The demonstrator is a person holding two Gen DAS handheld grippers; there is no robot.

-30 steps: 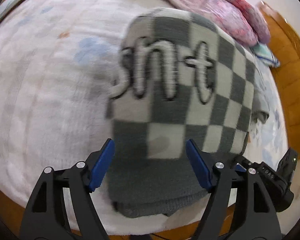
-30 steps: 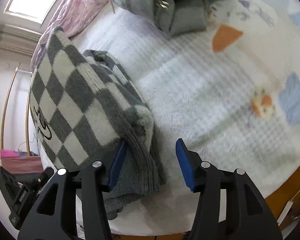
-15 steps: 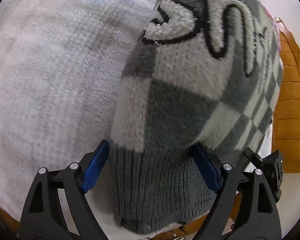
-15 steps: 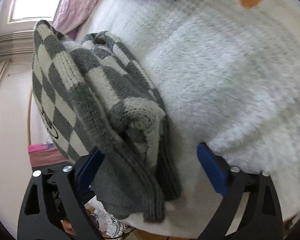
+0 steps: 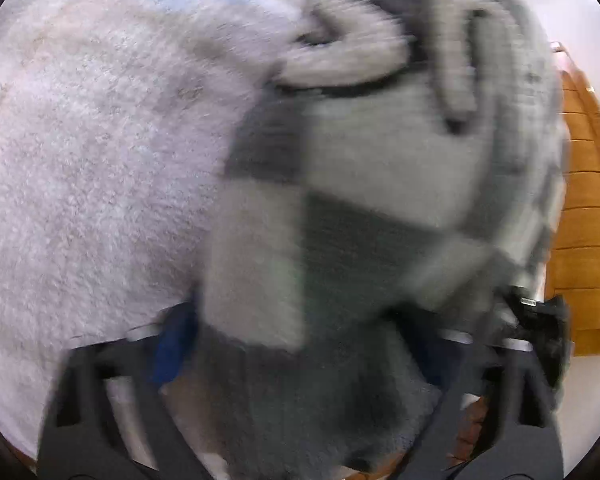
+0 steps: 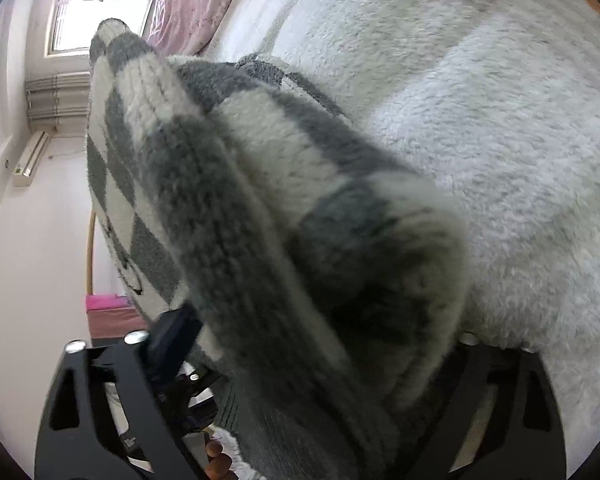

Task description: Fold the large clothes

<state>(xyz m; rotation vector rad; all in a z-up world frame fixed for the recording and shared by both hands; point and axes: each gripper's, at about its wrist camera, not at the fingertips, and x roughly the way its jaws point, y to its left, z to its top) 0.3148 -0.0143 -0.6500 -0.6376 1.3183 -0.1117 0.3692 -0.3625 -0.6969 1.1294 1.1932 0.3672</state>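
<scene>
Nearest, the left hand-held gripper (image 5: 300, 344) and right hand-held gripper (image 6: 312, 344) each stand wide, straddling the thick hem of the sweater (image 6: 268, 216). It lies already folded into a checked, fuzzy knit bundle on the fleecy bed (image 6: 500, 100); probably only moving it remains.

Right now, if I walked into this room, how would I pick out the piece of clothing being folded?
Look for the bed covered by a fluffy white blanket. At its near edge lies a thick knitted sweater, bunched between the two grippers. Its grey and cream checkerboard pattern, with a dark ribbed hem, sets it apart from the pink floral bedding by the window.
</scene>
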